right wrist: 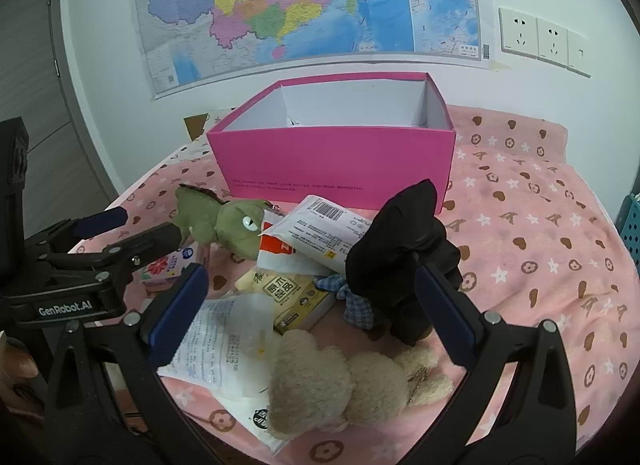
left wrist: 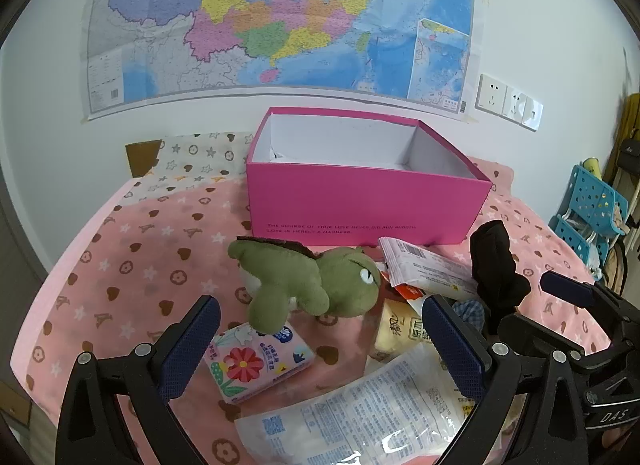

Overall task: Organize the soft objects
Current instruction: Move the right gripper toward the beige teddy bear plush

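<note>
Both grippers wide open, nothing grabbed yet, pile sits right in front of the open pink cardboard box [left wrist: 360,201].

Left gripper [left wrist: 320,349] over green plush dinosaur [left wrist: 308,285], right gripper [right wrist: 316,313] over beige fuzzy teddy [right wrist: 344,381]; jaws might snag the crinkly plastic packets [right wrist: 224,349] instead.

Green plush dinosaur [left wrist: 316,285] lies before the open pink box [left wrist: 360,201].

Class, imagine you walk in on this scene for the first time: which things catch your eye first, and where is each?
The bright pink box stands open at the back of the bed, under a colourful wall map. In front of it lies a green plush dinosaur amid packets, with a beige teddy bear nearest the open right gripper.
</note>
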Demonstrator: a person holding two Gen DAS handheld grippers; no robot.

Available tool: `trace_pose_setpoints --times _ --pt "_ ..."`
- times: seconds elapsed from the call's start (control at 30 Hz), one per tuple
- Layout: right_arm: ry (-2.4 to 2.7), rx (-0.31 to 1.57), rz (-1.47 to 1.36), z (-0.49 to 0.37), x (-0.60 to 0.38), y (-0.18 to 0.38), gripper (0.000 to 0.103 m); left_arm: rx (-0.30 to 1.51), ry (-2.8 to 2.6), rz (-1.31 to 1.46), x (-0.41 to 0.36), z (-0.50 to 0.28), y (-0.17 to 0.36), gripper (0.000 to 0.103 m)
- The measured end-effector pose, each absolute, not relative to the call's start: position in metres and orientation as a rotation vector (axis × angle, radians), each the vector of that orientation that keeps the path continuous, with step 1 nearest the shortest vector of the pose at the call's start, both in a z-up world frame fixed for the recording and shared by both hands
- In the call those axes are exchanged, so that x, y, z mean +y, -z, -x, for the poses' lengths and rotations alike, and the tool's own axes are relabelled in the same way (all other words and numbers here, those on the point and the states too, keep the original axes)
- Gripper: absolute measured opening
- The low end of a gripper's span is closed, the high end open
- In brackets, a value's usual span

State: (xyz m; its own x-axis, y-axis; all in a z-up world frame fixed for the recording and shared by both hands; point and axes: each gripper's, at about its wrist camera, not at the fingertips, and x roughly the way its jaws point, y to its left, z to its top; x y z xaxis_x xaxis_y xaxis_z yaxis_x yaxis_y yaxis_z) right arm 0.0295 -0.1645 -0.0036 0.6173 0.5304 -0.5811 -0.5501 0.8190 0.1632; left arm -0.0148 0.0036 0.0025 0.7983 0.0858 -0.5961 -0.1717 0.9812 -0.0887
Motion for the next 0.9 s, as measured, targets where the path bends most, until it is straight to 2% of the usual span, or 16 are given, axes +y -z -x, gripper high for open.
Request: trace_pose_setpoints --times 0.37,0.7,0.9 --pt "-0.635 0.654 0.015 -0.029 -0.171 0.004 0.103 0.636 -0.124 0.143 0.003 0.017 -0.001 0.103" --pt "-0.629 0.762 -0.097 -0.031 -0.226 0.024 0.103 0.674 0.042 0.145 -0.009 0.016 0.008 0.103" --pt "-0.657 0.863 -0.158 -0.033 -0.237 0.048 0.092 0.704 0.240 0.091 -0.039 0.016 0.013 0.102"
